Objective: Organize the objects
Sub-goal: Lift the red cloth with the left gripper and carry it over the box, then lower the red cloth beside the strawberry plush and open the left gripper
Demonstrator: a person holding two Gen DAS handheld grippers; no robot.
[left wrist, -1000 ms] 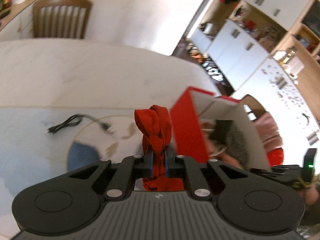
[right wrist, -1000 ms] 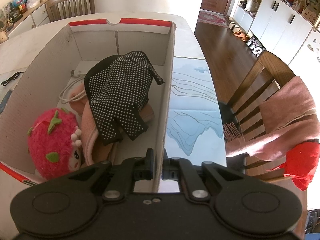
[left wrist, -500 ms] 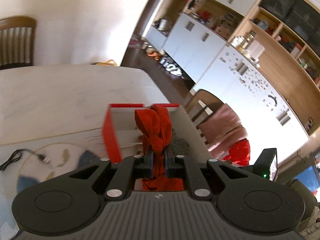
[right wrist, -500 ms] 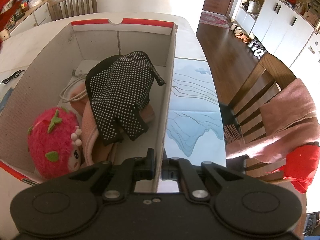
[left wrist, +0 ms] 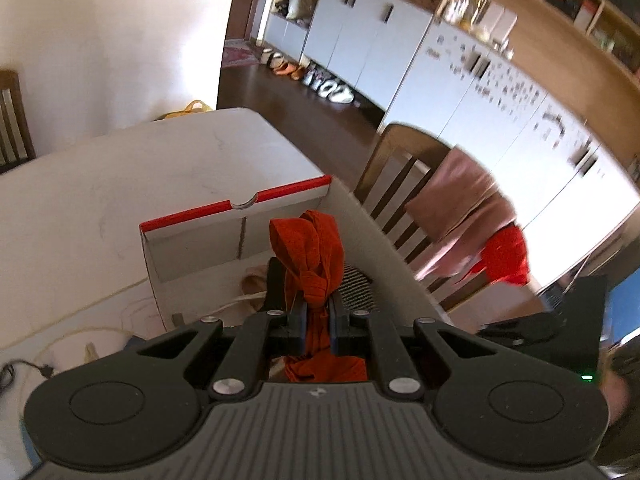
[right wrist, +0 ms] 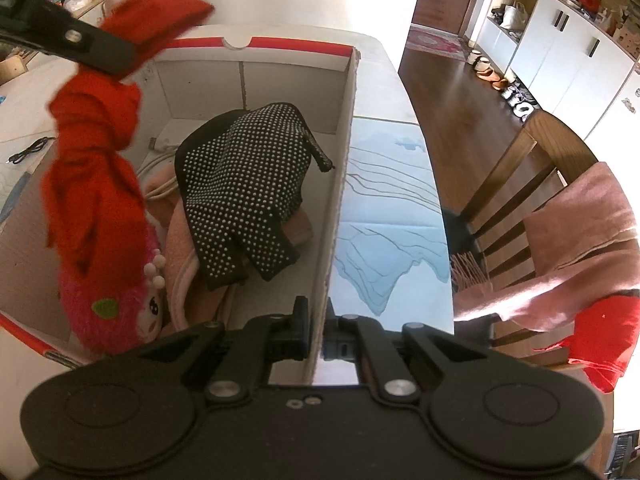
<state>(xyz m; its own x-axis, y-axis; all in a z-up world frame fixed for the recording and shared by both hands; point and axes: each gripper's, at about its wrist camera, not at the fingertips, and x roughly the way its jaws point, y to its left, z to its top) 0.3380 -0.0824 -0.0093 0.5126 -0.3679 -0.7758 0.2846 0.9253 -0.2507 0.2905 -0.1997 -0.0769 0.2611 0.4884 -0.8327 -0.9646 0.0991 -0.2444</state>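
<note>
Glove [right wrist: 244, 184], plush [right wrist: 116, 312] fill box [right wrist: 340, 200] under knotted cloth [right wrist: 96, 160].

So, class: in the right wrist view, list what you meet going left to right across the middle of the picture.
Knotted red cloth → black dotted glove → cardboard box wall → blue patterned mat → wooden chair → pink blanket.

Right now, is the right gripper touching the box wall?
Touching. The right wrist view shows the right gripper clamped on the cardboard box's side wall, one finger on each face.
</note>
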